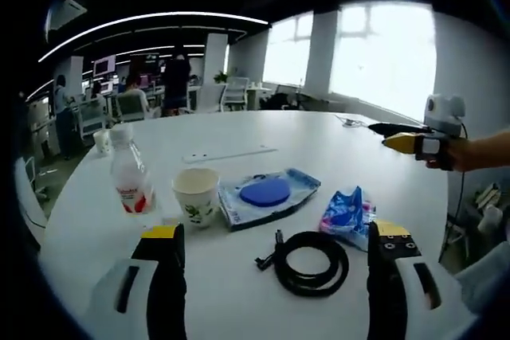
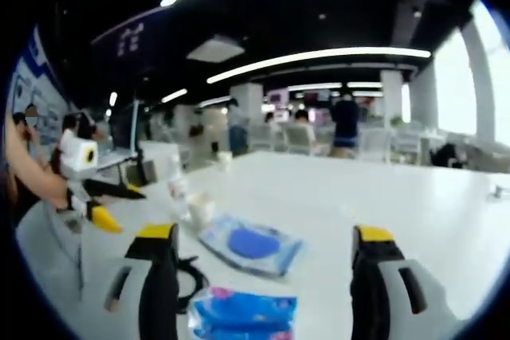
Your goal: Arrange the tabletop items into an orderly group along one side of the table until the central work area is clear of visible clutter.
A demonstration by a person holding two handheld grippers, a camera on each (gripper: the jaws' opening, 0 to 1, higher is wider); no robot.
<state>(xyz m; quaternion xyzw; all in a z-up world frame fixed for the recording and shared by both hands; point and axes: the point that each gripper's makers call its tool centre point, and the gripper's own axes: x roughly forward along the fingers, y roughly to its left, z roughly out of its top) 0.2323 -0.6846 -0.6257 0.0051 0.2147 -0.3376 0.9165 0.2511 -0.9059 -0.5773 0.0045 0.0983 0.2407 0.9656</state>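
Bright office space with ceiling strip lights and large windows surrounds a broad white table [image 1: 335, 157]. On it, in the left gripper view, a clear plastic bottle [image 1: 129, 171] with a red label stands upright beside a paper cup [image 1: 196, 195]. Just right of the cup lies a flat wipes pack [image 1: 268, 195] with a blue oval lid, then a crumpled blue snack bag [image 1: 347, 214]. A coiled black cable [image 1: 309, 262] lies nearest the camera, between the wipes pack and the left gripper [image 1: 277, 254], whose yellow-tipped jaws stand spread wide with nothing between them, low over the near edge.

The right gripper [image 2: 263, 254] likewise hovers with jaws wide apart and empty, above the snack bag and wipes pack. In the left gripper view it reaches in from the right edge, held out level over the table by a person's bare forearm [image 1: 488, 149].
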